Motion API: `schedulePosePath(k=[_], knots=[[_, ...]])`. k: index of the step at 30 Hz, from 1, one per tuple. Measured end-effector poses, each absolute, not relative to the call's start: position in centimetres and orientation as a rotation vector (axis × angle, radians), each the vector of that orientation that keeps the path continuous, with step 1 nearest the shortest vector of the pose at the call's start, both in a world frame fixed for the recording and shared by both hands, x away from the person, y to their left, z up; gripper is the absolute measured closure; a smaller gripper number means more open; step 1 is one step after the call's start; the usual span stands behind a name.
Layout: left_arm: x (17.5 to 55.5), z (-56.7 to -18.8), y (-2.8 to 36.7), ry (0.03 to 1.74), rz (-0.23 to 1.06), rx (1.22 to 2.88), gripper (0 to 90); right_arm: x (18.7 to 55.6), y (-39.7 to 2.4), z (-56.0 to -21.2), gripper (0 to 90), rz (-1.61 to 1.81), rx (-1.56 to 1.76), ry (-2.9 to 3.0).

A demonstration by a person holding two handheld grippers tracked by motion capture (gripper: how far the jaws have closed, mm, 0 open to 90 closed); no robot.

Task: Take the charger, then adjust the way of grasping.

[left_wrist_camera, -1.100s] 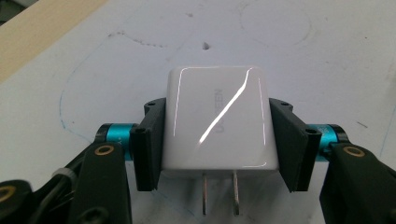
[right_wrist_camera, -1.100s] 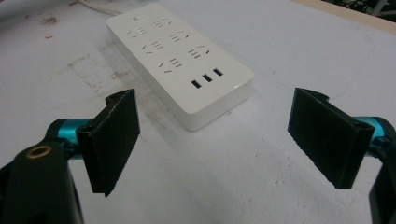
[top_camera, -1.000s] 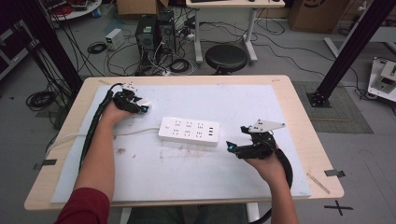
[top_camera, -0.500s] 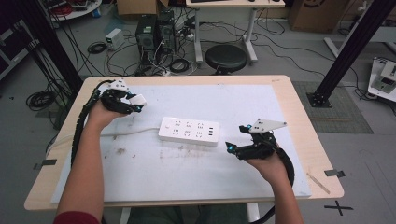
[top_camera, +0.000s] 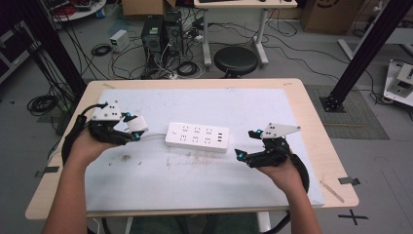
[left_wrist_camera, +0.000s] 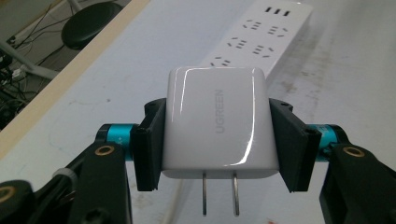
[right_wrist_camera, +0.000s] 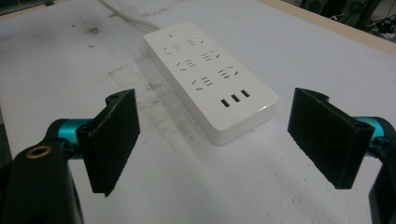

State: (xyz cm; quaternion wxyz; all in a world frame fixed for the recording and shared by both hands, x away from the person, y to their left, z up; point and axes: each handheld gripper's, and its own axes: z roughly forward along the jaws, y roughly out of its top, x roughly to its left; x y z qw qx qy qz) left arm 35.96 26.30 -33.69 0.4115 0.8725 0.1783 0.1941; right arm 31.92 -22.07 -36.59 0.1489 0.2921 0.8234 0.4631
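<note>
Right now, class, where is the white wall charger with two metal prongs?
The white wall charger is clamped in the left gripper, at the high view's left, just left of the white power strip.

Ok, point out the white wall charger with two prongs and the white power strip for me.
white wall charger [left_wrist_camera: 215, 121], left gripper view, middle of its glossy face.
white power strip [top_camera: 197, 137], high view, centre of its top.

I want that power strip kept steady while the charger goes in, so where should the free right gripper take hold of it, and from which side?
Grip the power strip across its narrow USB end, coming from the right gripper's side: that end faces its open jaws, and the sockets stay uncovered.
</note>
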Motion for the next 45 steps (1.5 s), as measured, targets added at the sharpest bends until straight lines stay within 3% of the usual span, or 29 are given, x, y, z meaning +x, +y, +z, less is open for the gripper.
schedulePosePath(k=[11,20,28,45], knots=[[33.1,-34.3,25.0,0.378,0.487,2.181,42.5,32.0,-21.1,-36.3,17.0,1.337,0.812,2.389],[31.0,-35.9,21.0,0.223,0.5,2.149,42.5,30.8,-19.2,-36.9,17.0,1.394,0.788,2.448],[29.5,-37.6,17.7,0.082,0.565,2.122,42.5,30.2,-17.7,-37.8,17.0,1.462,0.811,2.508],[27.1,-40.4,13.2,-0.057,0.712,2.058,42.5,30.7,-15.6,-39.8,16.9,1.73,0.917,2.585]])
